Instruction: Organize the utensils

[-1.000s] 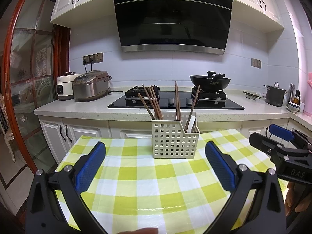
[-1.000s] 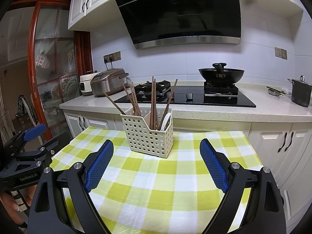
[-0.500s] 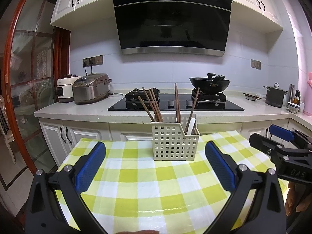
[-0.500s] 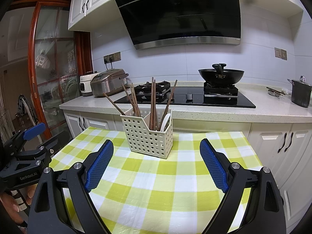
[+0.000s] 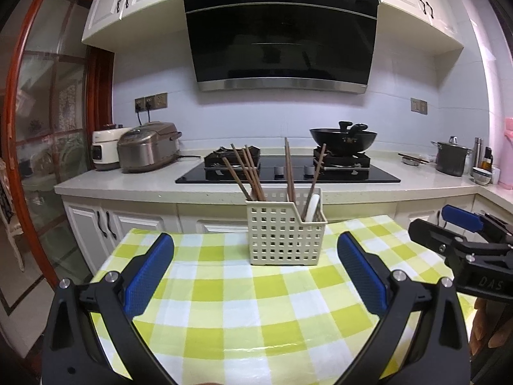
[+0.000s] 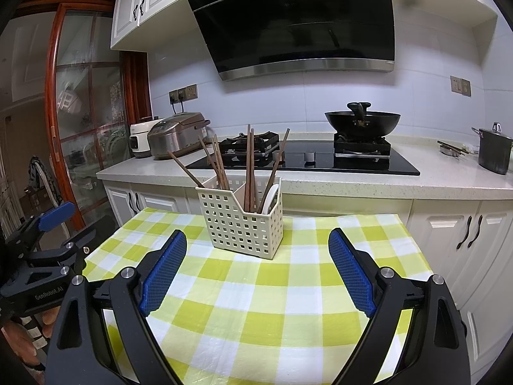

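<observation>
Cream basket (image 5: 286, 231) of upright chopsticks (image 5: 248, 173) near table's (image 5: 224, 314) far edge, straight ahead. Left gripper (image 5: 255, 276) and right gripper (image 6: 256, 272) both spread wide, empty, about equally near.

Matt perforated plastic basket (image 5: 285, 229) sitting ahead of the left claw (image 5: 255, 274), smooth brown wooden chopsticks (image 5: 248, 173) standing inside, slightly glossy checked cloth (image 5: 243, 304) covering the bench beneath, textured blue pads (image 6: 351, 271) lining the right claw (image 6: 256, 269)

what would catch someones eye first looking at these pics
Most likely the cream basket standing alone mid-table on the yellow-green checked tablecloth, with brown chopsticks fanning out of it and a white spoon tucked at its right end. Next, the blue-padded left tool and right tool, both open and short of the basket.
</observation>
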Tool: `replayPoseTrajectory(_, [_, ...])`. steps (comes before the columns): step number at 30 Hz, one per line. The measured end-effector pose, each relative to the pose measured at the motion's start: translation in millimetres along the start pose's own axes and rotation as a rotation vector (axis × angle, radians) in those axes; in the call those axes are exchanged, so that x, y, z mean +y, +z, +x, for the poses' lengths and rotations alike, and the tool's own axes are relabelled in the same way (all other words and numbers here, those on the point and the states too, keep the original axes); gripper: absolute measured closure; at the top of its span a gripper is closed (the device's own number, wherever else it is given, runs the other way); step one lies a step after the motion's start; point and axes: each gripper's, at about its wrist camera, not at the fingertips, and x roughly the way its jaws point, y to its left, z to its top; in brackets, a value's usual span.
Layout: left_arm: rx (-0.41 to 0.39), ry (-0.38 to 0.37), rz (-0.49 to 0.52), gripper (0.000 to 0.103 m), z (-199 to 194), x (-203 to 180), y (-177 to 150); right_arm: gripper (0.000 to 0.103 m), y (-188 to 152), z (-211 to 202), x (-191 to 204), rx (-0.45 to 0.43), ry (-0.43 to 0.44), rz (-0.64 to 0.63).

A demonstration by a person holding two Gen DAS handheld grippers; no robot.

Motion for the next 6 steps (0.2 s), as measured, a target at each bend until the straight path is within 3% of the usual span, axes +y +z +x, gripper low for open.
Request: replayPoseTrajectory(6, [0.003, 0.005, -0.005, 0.004, 0.6, 1.2, -1.9, 0.018, -0.9, 0.2, -1.0, 0.0, -0.001, 0.001])
